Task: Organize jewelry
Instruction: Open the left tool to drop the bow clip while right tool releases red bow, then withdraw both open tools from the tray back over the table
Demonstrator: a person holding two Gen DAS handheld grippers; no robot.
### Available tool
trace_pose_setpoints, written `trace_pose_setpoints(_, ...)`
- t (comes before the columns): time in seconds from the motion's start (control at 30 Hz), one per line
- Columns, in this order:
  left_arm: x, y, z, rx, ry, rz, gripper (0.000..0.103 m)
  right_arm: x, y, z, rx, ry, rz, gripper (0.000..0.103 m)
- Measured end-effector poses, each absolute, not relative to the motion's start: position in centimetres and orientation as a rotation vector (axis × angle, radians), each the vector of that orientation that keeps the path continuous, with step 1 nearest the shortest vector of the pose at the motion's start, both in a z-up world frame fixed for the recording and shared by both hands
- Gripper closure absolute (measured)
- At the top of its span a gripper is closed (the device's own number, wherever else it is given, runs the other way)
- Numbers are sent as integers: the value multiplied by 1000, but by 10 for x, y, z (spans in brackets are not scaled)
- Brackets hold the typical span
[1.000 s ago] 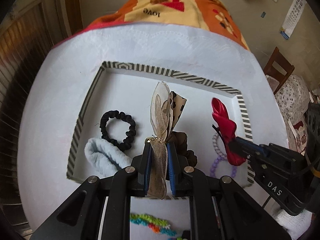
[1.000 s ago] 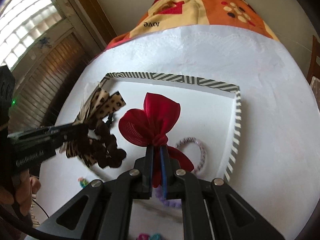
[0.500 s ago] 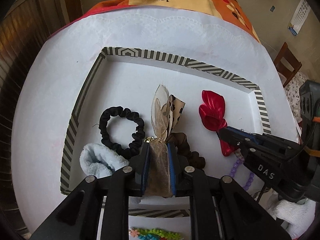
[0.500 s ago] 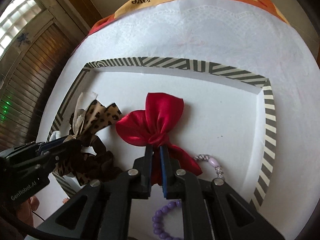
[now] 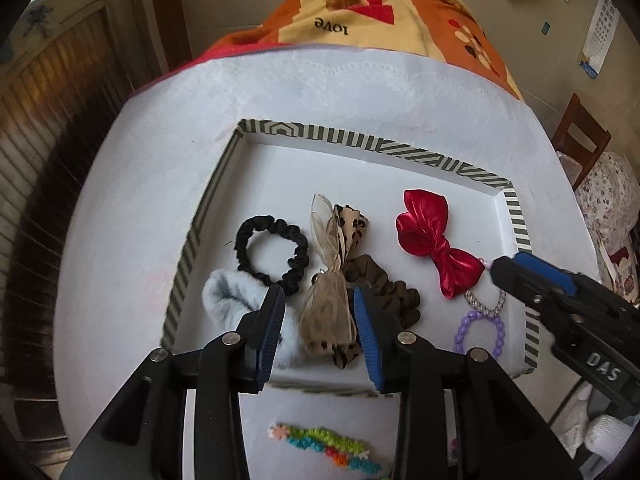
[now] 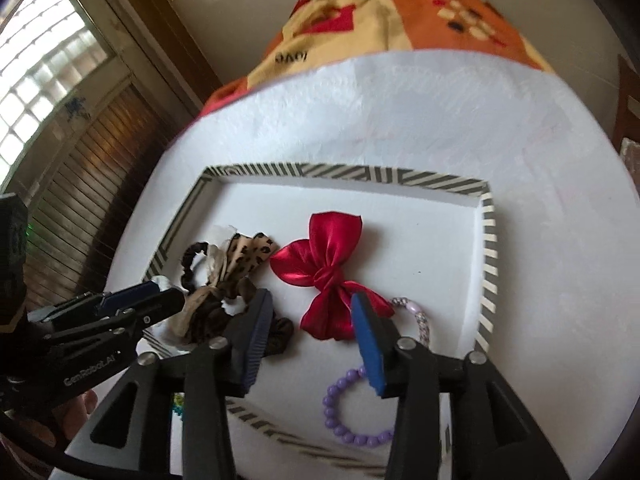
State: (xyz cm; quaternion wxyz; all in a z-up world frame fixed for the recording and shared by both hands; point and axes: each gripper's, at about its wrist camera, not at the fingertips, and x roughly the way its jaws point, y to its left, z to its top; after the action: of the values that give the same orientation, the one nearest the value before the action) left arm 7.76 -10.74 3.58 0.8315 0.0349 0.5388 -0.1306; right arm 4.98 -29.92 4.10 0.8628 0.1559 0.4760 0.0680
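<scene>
Both tools were spread wide and gripped nothing, the left tool (image 5: pixel 319 307) beside the right tool (image 6: pixel 307 313), fingers pointing forward.

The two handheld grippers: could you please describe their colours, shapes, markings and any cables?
Both are matte black with angular, cut-out linkage arms and silver pivot bolts. The left gripper and right gripper have flat fingers lined with ribbed blue pads. White lettering reads "GenRobot.AI" on the left gripper's side and "DAS" on the right one's. A black cable runs beneath the left.

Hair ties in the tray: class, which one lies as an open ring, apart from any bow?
The black scrunchie: a bare open loop. The brown scrunchie lies bunched under the leopard bow.
</scene>
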Motion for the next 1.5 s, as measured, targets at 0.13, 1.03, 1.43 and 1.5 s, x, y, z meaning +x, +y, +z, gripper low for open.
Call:
trace_pose_setpoints(0.13, 66, -108, 44, 92, 1112, -260, 78, 29, -298, 53, 305, 972, 123, 55)
trace_pose_setpoints(1.03, -55, -106, 85, 140, 978, -236, 78, -106, -291, 88, 259, 922, 52, 44)
trace_pose_setpoints(1.43, -99, -111, 92, 154, 949, -223, 78, -157, -292, 102, 251, 890, 47, 41)
trace_pose_setpoints(1.5, -104, -112, 94, 158, 940, -218, 78, -161, -293, 103, 248, 888, 47, 41)
